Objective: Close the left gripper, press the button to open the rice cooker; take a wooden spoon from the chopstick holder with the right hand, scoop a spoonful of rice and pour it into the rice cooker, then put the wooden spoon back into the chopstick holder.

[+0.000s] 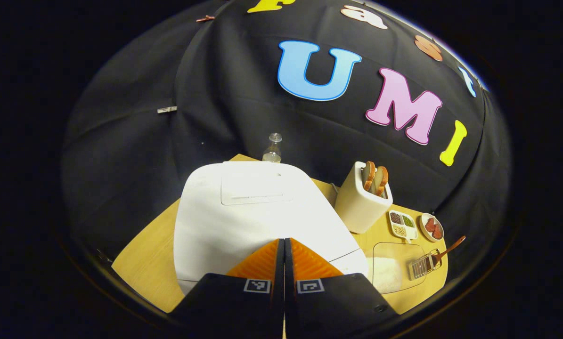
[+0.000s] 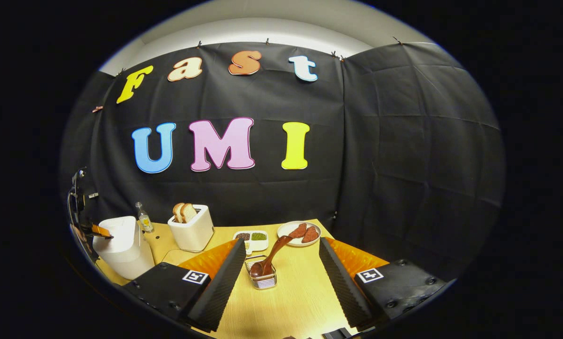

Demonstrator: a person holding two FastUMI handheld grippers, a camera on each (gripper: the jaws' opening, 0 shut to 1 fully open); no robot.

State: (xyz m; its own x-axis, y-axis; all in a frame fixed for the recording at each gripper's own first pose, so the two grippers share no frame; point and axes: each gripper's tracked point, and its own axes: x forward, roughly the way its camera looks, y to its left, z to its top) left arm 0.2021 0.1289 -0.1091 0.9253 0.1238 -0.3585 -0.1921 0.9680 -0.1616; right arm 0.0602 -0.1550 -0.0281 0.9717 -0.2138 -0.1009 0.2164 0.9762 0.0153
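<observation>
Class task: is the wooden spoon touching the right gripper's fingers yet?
Apart. The right gripper view shows the wooden spoon in its holder, table visible between it and each open finger.

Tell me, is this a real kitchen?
Probably a pretend kitchen in a booth: a wooden table before black cloth holds a rice cooker, a toaster with bread, and a wooden spoon.

1. The left gripper view looked down from close above the white rice cooker (image 1: 257, 212), its own fingers pressed together at the bottom edge, facing the back wall.
2. The right gripper view sat farther back, low over the wooden table (image 2: 295, 287), facing the same wall.
3. Both views shared the rice cooker (image 2: 121, 245), the toaster (image 1: 362, 200) (image 2: 191, 228), the bottle (image 1: 273, 148) (image 2: 143, 217), the wooden spoon (image 1: 448, 249) (image 2: 271, 256) in its holder (image 1: 422, 266) (image 2: 262, 278) and the small dishes.
4. The right gripper view also caught the left gripper (image 2: 100, 231) at the cooker.
</observation>
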